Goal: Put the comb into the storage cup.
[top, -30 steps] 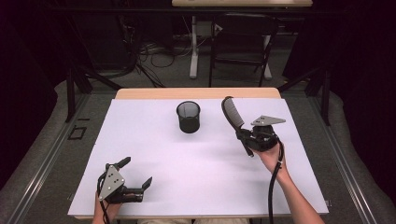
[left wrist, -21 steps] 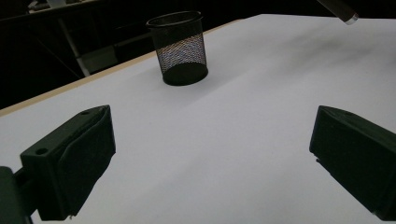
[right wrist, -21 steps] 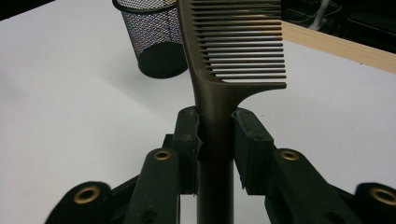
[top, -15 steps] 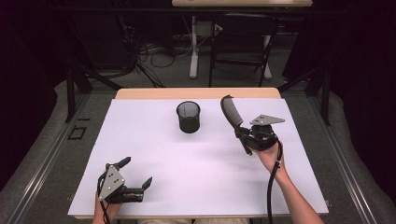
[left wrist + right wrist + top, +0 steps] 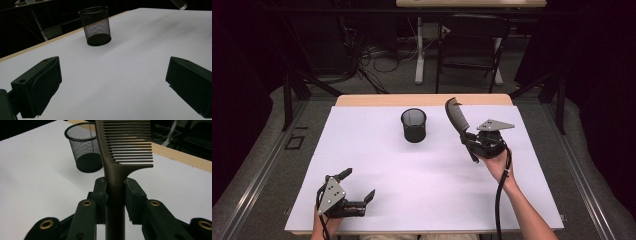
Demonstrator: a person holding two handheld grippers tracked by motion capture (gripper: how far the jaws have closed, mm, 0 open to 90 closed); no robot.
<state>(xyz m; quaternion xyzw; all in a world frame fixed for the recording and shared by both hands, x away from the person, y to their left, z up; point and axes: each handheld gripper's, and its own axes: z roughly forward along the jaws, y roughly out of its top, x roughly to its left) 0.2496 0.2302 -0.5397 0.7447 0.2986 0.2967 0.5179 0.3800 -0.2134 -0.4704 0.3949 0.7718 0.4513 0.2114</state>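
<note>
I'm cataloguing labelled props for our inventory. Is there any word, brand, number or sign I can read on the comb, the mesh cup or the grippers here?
None can be read.
comb: plain handle and teeth, no print visible.
mesh cup: bare black mesh, no label.
right gripper, shut on the comb, and left gripper, open: no markings legible.
white table cover: blank.

White table point(image 5: 422, 200), folding chair point(image 5: 472, 45) beyond it, cables point(image 5: 377, 55) on floor.
</note>
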